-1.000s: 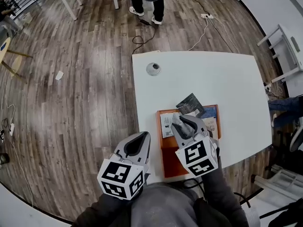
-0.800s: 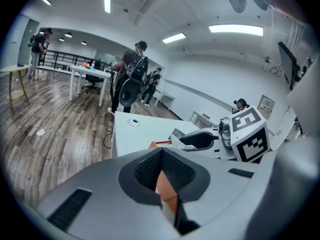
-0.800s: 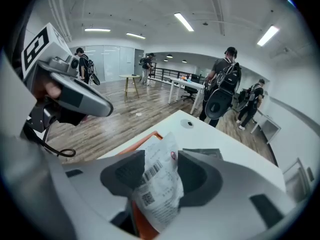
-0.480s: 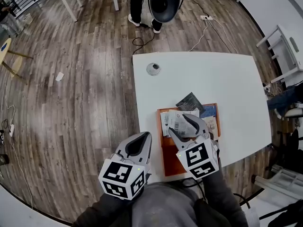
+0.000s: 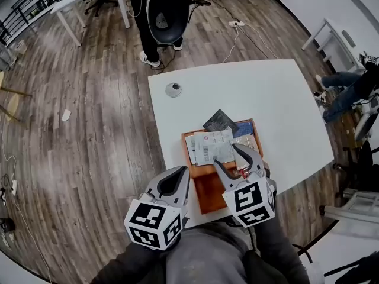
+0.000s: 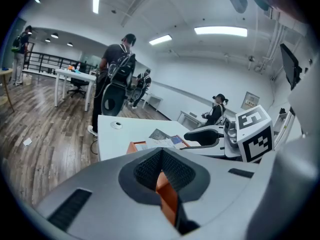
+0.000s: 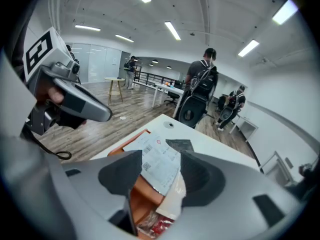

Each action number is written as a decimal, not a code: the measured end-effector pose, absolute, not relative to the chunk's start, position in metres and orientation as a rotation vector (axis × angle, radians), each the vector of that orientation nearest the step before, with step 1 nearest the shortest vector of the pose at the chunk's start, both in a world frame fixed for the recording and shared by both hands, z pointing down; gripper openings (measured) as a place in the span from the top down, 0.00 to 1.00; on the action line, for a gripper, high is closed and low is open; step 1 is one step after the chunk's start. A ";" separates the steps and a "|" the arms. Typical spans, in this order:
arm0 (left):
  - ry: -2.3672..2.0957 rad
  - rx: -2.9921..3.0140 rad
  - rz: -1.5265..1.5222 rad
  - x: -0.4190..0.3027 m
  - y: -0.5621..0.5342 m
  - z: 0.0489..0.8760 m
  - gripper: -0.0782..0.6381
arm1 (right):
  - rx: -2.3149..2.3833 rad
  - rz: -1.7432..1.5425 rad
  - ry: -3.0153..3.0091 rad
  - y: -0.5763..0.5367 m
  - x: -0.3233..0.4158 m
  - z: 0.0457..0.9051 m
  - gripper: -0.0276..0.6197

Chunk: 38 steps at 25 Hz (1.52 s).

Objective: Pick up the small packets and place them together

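Note:
An orange tray [image 5: 207,195] sits at the near edge of the white table [image 5: 266,99]. A white barcoded packet [image 5: 208,147] lies flat on the tray's far part, beside a dark packet [image 5: 220,121] and a blue one [image 5: 241,130]. My right gripper [image 5: 226,155] hovers over the tray just short of the white packet [image 7: 152,149]. Its jaws have just been opening and stand open with nothing pressed between them. A cream packet [image 7: 172,199] and a red one [image 7: 155,229] lie under it. My left gripper [image 5: 182,171] hangs shut at the tray's near left corner.
A small round grey disc [image 5: 173,89] lies at the table's far left. A person with a black office chair [image 5: 166,13] stands beyond the far edge. Another person [image 5: 349,87] sits off to the right. The wood floor [image 5: 89,129] lies to the left.
The right gripper's jaws opened and let go of the white packet, which now lies on the tray. The right gripper drew back toward me and rose; the left shifted slightly.

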State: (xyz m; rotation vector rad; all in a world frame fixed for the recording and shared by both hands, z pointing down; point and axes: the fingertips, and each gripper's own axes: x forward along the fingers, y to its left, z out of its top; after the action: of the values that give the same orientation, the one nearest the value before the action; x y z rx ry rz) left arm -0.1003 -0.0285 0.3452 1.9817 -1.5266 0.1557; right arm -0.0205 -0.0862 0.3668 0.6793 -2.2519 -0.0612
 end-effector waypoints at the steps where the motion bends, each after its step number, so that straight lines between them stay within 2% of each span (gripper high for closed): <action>1: -1.505 2.000 0.165 -0.092 -0.028 0.344 0.90 | 0.708 -0.055 -2.243 -0.084 -0.011 0.366 0.60; 13: -1.234 2.144 0.303 -0.011 -0.017 0.366 0.90 | 0.883 0.150 -2.067 -0.039 0.091 0.417 0.60; 24: -1.220 2.138 0.337 -0.007 -0.023 0.372 0.90 | 0.840 0.164 -1.990 -0.041 0.098 0.444 0.61; 26: -1.241 2.119 0.334 -0.013 -0.025 0.373 0.90 | 0.827 0.142 -1.990 -0.047 0.093 0.446 0.68; 28: -1.256 2.101 0.332 -0.017 -0.028 0.375 0.90 | 0.818 0.120 -1.994 -0.053 0.090 0.446 0.81; 29: -1.261 2.093 0.331 -0.018 -0.029 0.376 0.90 | 0.813 0.110 -1.991 -0.055 0.090 0.447 0.92; 30: -1.265 2.086 0.330 -0.018 -0.031 0.378 0.90 | 0.806 0.102 -1.982 -0.058 0.091 0.449 0.95; 38: -1.286 2.047 0.327 -0.016 -0.042 0.386 0.90 | 0.665 -0.100 -1.764 -0.070 0.100 0.476 0.95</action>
State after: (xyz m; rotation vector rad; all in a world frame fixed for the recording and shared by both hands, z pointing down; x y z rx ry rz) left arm -0.0161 -0.0418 0.3857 2.0467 -1.2860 0.3266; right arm 0.1004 -0.0702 0.4763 0.6653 -1.7636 -0.1003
